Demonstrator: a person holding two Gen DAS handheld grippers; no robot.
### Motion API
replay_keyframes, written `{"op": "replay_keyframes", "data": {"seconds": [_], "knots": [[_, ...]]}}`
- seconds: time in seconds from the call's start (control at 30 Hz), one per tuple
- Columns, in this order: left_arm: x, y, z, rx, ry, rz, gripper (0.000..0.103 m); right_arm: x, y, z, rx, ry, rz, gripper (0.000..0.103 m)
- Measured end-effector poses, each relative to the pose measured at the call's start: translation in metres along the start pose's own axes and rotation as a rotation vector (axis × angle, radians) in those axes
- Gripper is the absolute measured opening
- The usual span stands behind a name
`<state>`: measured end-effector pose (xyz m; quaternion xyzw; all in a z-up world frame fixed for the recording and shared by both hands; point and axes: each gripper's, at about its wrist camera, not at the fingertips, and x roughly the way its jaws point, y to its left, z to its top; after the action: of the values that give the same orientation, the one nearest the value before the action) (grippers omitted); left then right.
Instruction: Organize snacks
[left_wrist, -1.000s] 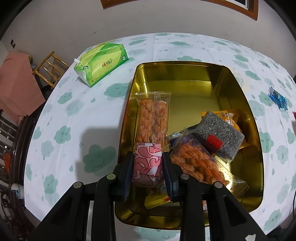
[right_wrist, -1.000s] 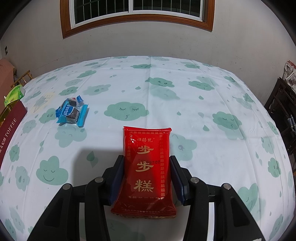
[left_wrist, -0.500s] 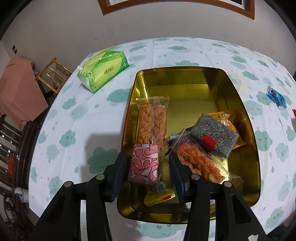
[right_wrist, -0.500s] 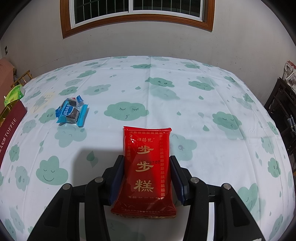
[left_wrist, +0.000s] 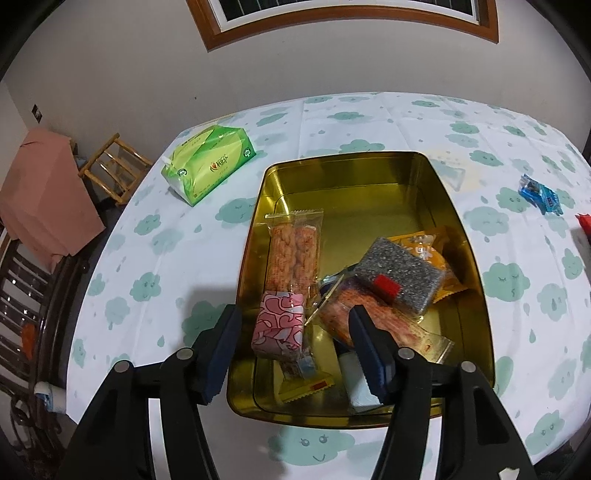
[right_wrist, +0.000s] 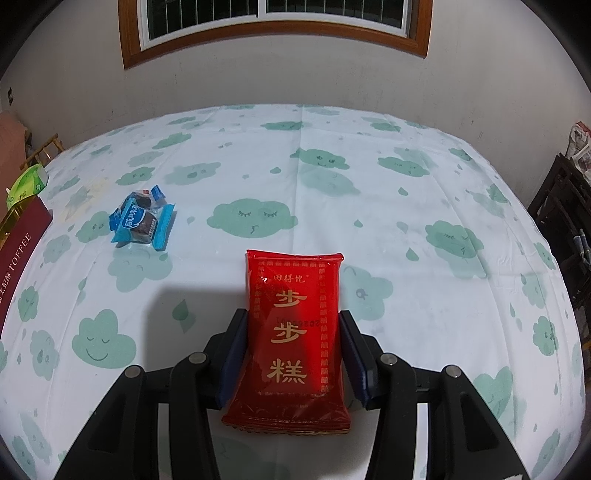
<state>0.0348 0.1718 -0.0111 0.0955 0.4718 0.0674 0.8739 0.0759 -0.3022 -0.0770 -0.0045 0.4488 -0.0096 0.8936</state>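
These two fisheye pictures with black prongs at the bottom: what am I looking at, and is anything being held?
No robot: a person holds a two-finger tool in each hand, with a camera on each looking along its fingers. The left tool hangs over a gold tin of snacks; its jaws have just been opening, and the pink patterned packet lies loose between them. The right tool is clamped on a red packet above the cloud-print tablecloth. A blue snack lies loose there, and a green tissue pack sits beside the tin.

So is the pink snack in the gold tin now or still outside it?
In. The pink snack lies inside the gold tin on other packets, and the left gripper has just opened its jaws, clear of it.
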Motion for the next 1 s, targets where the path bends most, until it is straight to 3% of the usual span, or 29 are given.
{"op": "replay_keyframes", "data": {"seconds": [0.43, 0.57, 0.83, 1.0], "knots": [[-0.010, -0.001, -0.006, -0.066, -0.013, -0.043, 0.064, 0.004, 0.005, 0.011, 0.005, 0.091, -0.035, 0.048], [-0.008, 0.000, -0.006, -0.089, -0.012, -0.053, 0.077, 0.002, 0.009, 0.009, 0.029, 0.081, -0.070, 0.046], [-0.005, 0.003, -0.006, -0.113, -0.018, -0.056, 0.088, -0.003, 0.019, 0.008, 0.065, 0.084, -0.095, 0.045], [-0.002, 0.013, -0.009, -0.143, -0.019, -0.035, 0.090, -0.016, 0.035, 0.011, 0.094, 0.065, -0.054, 0.045]]}}
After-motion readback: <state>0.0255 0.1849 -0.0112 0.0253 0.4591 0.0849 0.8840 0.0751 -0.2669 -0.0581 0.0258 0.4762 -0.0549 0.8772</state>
